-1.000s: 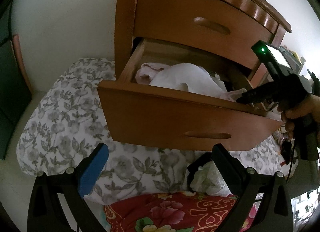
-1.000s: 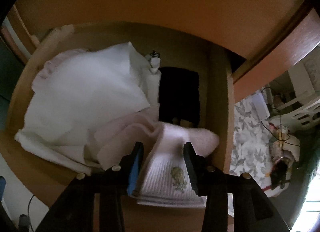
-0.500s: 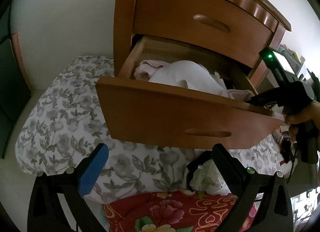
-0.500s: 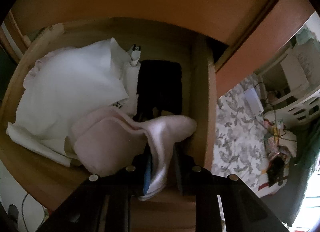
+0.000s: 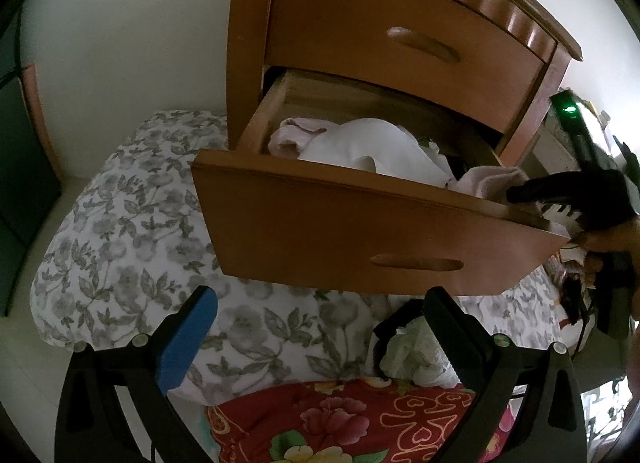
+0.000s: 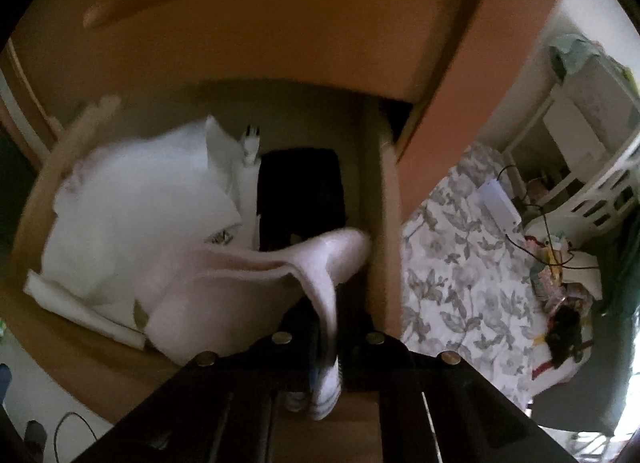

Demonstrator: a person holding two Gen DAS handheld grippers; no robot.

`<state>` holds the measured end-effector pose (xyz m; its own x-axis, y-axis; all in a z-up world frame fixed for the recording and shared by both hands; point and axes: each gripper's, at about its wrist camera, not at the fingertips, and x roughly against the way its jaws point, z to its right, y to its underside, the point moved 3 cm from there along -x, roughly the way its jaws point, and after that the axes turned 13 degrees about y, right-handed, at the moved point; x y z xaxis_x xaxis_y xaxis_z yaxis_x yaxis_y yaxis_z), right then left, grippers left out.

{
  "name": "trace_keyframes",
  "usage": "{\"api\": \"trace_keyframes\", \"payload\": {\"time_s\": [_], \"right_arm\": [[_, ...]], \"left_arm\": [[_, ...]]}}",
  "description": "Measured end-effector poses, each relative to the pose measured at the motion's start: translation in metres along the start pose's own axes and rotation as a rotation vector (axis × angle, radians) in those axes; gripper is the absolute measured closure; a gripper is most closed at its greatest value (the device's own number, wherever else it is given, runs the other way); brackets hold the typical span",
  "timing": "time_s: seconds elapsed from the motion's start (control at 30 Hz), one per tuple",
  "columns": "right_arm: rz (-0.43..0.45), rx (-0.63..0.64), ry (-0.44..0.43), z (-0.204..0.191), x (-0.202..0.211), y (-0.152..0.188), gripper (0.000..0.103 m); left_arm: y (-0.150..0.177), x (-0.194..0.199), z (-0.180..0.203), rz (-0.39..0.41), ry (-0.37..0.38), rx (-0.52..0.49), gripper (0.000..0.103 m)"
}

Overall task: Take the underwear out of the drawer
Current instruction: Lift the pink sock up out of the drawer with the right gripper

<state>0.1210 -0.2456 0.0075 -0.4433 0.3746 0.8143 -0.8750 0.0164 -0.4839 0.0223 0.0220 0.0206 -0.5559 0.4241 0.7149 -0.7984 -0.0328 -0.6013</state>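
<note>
The lower drawer [image 5: 360,239] of a wooden nightstand stands pulled out, filled with white and pale pink clothes. My right gripper [image 6: 326,327] is shut on pale pink underwear [image 6: 248,283], which stretches up from the drawer's right front corner. In the left wrist view that right gripper [image 5: 516,196] sits at the drawer's right end with the pink underwear [image 5: 486,181] bunched at its tip. A white garment [image 6: 136,215] and a black one [image 6: 300,191] lie in the drawer. My left gripper [image 5: 320,327] hangs open below the drawer front, holding nothing.
The closed upper drawer [image 5: 400,43] overhangs the open one. A floral bedspread [image 5: 128,231] lies under and beside the nightstand, with a red floral cloth [image 5: 360,423] nearby. A white laundry basket [image 6: 600,191] and cables lie to the right. A hand [image 5: 608,239] grips the right tool.
My right gripper closed on the pink underwear and has pulled back and up, stretching the cloth out of the pile. The left gripper has stayed open and nearly still.
</note>
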Motion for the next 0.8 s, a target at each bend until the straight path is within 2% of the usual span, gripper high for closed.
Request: {"api": "trace_keyframes", "payload": {"time_s": [0.33, 0.8], "right_arm": [[0.224, -0.123, -0.006, 0.037, 0.056, -0.005, 0.096], [0.435, -0.213, -0.186, 0.059, 0.128, -0.003, 0.096]], "left_arm": [[0.001, 0.0, 0.004, -0.003, 0.0, -0.011, 0.0], [0.001, 0.007, 0.007, 0.014, 0.002, -0.016, 0.0]]}}
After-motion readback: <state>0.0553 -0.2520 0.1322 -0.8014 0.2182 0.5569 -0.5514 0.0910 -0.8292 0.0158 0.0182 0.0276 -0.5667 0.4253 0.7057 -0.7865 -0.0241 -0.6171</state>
